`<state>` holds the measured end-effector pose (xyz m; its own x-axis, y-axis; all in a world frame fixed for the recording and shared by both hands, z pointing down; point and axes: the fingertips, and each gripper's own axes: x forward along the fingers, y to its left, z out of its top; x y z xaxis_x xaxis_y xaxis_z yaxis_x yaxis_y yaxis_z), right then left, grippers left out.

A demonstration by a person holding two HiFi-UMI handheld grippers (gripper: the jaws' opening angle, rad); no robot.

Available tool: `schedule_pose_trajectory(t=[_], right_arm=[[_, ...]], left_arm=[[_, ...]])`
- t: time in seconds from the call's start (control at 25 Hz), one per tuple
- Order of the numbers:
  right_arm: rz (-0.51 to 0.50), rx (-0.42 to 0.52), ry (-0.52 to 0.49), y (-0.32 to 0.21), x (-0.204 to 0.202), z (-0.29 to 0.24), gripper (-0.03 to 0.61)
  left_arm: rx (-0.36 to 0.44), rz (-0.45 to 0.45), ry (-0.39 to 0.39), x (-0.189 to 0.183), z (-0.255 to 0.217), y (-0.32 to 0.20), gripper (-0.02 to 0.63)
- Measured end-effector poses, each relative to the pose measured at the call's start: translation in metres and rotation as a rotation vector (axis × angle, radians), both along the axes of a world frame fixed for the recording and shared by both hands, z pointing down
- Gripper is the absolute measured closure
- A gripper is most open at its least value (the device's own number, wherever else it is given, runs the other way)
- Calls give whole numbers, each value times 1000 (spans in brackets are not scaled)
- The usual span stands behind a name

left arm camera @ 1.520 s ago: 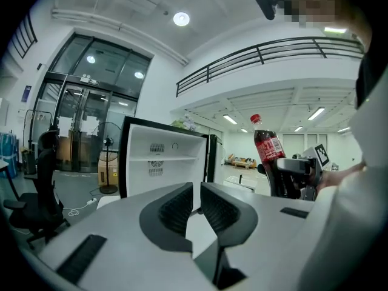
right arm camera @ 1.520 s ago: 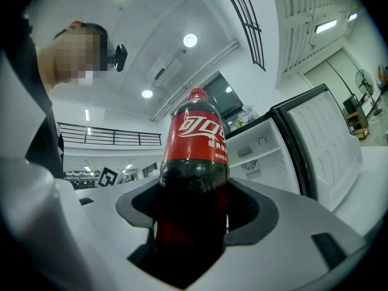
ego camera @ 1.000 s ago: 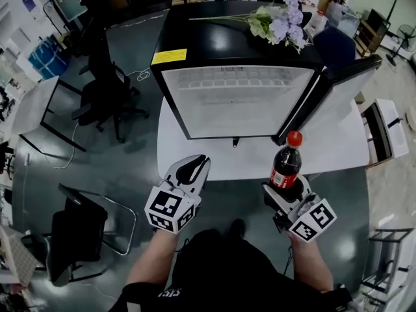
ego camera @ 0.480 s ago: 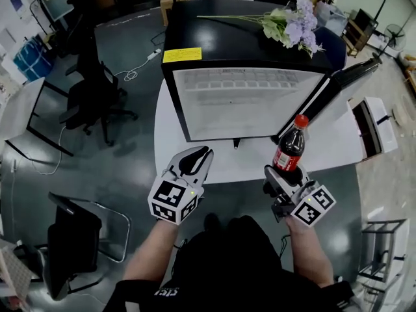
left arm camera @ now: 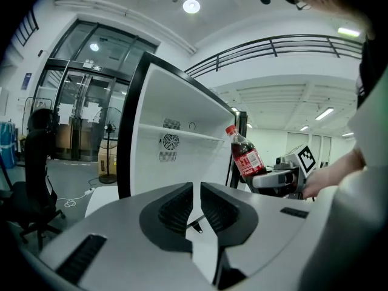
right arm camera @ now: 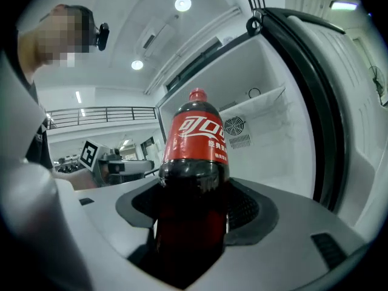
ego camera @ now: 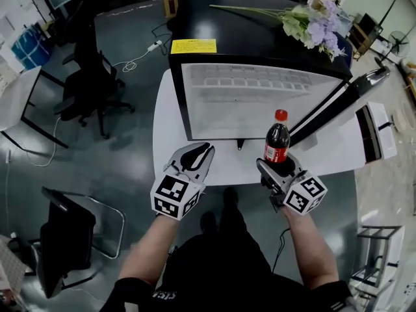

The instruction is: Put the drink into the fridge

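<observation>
A dark cola bottle (ego camera: 277,140) with a red cap and red label stands upright in my right gripper (ego camera: 277,168), which is shut on its lower body. The bottle (right arm camera: 194,162) fills the right gripper view, with the fridge's white inside behind it. The black fridge (ego camera: 253,103) is open just beyond it, and its door (ego camera: 338,106) swings out to the right. My left gripper (ego camera: 197,156) hovers in front of the fridge's lower left corner, jaws together and holding nothing. The left gripper (left arm camera: 196,190) view shows the bottle (left arm camera: 242,156) off to the right.
The fridge stands on a white table (ego camera: 166,142), whose front edge runs under both grippers. Purple and white flowers (ego camera: 316,22) lie on the fridge top. Black office chairs (ego camera: 88,90) stand on the floor to the left, a dark stool (ego camera: 62,239) at lower left.
My right gripper has carried the bottle left and forward, from beside the door's lower edge to in front of the fridge opening. The left gripper has stayed roughly in place.
</observation>
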<state>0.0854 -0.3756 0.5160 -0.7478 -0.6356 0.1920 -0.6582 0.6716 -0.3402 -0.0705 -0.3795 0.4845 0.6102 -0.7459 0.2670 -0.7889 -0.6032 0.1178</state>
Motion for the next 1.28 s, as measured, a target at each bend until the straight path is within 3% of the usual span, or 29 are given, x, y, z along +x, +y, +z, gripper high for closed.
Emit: schedule_pose_trajectory(t=[0.24, 0.4, 0.76, 1.28], right_arm=[[58, -9, 179, -38, 5, 40, 279], [21, 20, 287, -55, -2, 57, 279], [-29, 10, 333, -83, -20, 72, 279], [-118, 71, 661, -116, -14, 111, 279]], left_arm=[[-32, -9, -2, 3, 19, -11, 561], [-49, -16, -11, 0, 29, -16, 561], [-58, -41, 0, -3, 34, -31, 561], [-83, -67, 8, -8, 43, -39, 561]])
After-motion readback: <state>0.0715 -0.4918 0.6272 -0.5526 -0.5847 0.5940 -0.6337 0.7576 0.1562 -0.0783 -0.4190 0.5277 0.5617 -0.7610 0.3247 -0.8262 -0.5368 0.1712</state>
